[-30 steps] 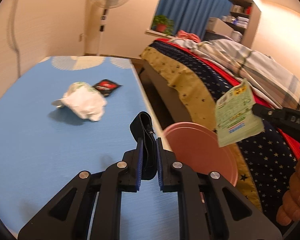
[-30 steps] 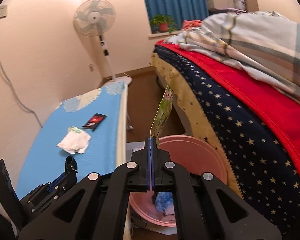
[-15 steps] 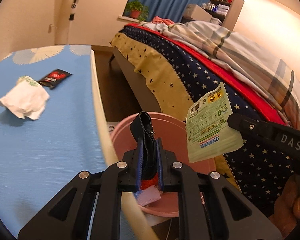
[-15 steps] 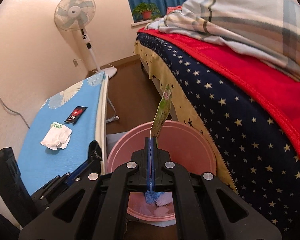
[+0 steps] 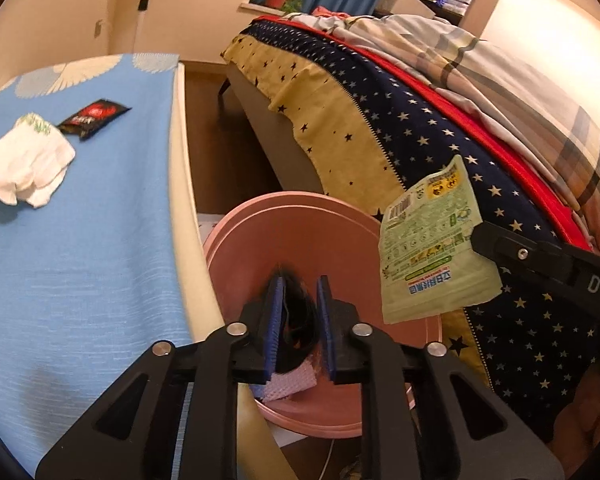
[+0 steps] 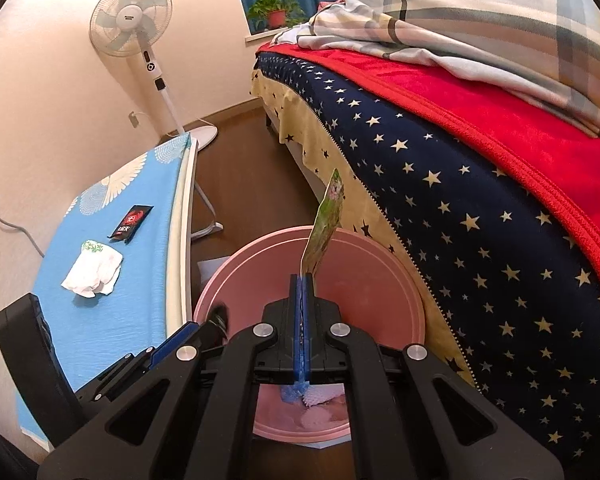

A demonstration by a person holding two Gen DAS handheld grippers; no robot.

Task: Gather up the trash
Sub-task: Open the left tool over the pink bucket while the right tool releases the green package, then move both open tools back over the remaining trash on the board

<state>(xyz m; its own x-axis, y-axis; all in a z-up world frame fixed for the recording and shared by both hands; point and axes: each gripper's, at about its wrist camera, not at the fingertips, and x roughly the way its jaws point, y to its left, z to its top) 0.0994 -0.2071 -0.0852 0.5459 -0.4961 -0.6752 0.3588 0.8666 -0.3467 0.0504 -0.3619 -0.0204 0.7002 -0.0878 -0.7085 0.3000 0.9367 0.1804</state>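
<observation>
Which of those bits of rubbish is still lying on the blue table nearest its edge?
The black packet with the red logo; the crumpled white tissue lies beside it, farther from the edge.

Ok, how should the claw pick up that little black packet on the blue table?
The black packet lies flat on the blue table, so probably come straight down from above and pinch across its narrow width near one short end. Avoid the end beside the crumpled white tissue.

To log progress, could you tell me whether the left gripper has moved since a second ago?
Yes. The left gripper has swung right, off the blue table, and now sits over the pink bin, its fingers parted around the black item.
</observation>
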